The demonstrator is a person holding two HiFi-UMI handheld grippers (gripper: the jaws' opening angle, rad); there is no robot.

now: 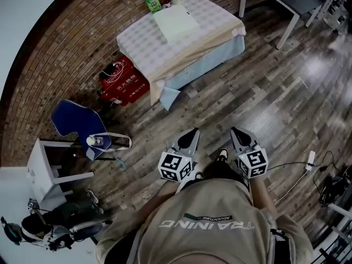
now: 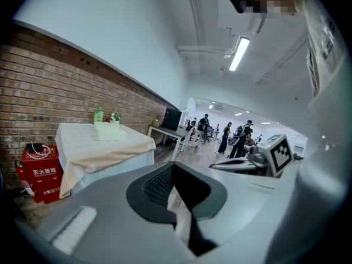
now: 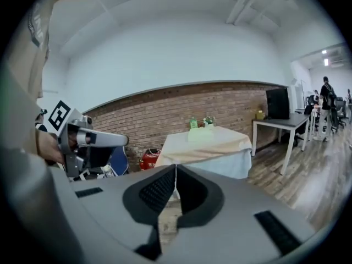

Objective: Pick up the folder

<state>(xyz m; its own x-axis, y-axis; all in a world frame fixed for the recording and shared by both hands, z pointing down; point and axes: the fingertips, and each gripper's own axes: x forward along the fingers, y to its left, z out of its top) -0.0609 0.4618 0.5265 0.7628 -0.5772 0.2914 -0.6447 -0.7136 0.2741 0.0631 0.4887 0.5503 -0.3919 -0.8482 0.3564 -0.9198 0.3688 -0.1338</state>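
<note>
Folder (image 1: 177,22) lies flat on the cloth-covered table (image 1: 144,53), toward its wall-side end; left gripper (image 1: 192,132) and right gripper (image 1: 237,131) both clenched on nothing, held well apart from the table.

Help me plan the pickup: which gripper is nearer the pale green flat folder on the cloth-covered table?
Left, slightly. Both are far from the pale green folder; in the head view the left gripper lies below it, the right gripper farther right.

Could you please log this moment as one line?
stage: folder not yet reached | left gripper: shut, empty | right gripper: shut, empty | folder: lying on covered table
</note>
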